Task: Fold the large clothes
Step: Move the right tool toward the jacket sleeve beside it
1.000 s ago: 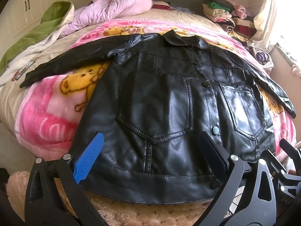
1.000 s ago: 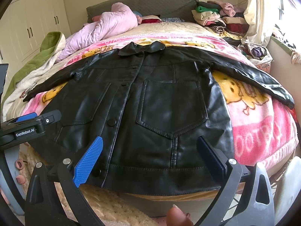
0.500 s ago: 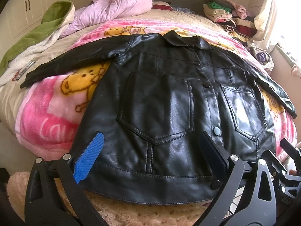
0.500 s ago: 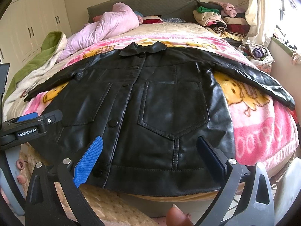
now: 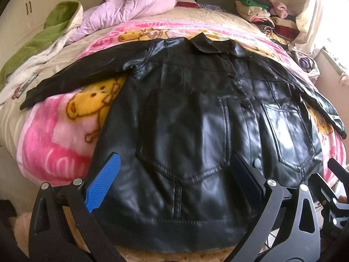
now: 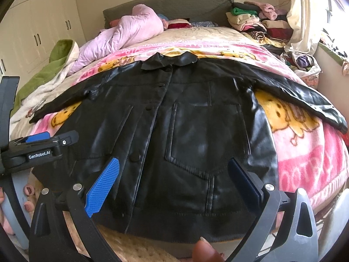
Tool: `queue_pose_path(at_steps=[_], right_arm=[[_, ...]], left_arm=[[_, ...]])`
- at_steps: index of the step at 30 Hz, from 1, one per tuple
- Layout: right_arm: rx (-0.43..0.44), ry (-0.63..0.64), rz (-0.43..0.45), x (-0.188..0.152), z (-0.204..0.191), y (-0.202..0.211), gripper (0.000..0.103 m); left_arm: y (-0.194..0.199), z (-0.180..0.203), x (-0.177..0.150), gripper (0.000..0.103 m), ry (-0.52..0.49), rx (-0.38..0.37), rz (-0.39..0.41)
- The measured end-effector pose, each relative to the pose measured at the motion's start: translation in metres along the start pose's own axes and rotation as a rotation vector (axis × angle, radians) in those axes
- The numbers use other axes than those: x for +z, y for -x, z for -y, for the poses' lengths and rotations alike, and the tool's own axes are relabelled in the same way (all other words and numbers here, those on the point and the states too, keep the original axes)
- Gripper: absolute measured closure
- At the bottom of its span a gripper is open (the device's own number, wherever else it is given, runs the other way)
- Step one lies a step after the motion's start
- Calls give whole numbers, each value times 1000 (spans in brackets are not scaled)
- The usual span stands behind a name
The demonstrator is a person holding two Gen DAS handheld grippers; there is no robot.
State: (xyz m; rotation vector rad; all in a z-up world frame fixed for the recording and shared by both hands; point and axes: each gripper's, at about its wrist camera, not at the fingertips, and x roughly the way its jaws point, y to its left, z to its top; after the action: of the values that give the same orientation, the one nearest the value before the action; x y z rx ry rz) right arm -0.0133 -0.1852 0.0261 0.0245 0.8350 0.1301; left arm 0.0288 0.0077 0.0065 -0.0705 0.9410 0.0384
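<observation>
A black leather jacket point(image 5: 196, 118) point(image 6: 192, 122) lies flat and front up on a pink cartoon blanket point(image 5: 54, 144) on the bed, collar far, hem hanging over the near edge, both sleeves spread sideways. My left gripper point(image 5: 174, 174) hovers open over the hem below the jacket's left chest pocket, nothing between its blue pads. My right gripper point(image 6: 172, 174) is open too, above the hem under the other pocket. The left gripper's body point(image 6: 39, 150) shows at the left of the right wrist view.
A pink padded coat point(image 5: 135, 6) and a green-and-white garment point(image 5: 43, 41) lie at the bed's far left. Folded clothes point(image 6: 250, 19) are stacked at the headboard's right, by a curtain point(image 6: 303, 15). A fluffy beige rug point(image 6: 135, 246) lies below the bed edge.
Both grippers have moved slightly forward toward the jacket's hem; the jacket looks a little larger and blurred. Nothing was grasped.
</observation>
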Motion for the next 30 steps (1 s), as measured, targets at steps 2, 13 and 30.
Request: queue_pose_path(at_steps=[2, 13, 30], right_arm=[[-1, 6, 4, 9, -2, -4, 4], [15, -18, 25, 61, 1, -27, 4], [-13, -121, 55, 127, 34, -64, 4]], left_arm=[[-4, -3, 9, 9, -2, 12, -1], [-27, -17, 62, 9, 11, 38, -10], [-58, 1, 137, 9, -26, 34, -16]])
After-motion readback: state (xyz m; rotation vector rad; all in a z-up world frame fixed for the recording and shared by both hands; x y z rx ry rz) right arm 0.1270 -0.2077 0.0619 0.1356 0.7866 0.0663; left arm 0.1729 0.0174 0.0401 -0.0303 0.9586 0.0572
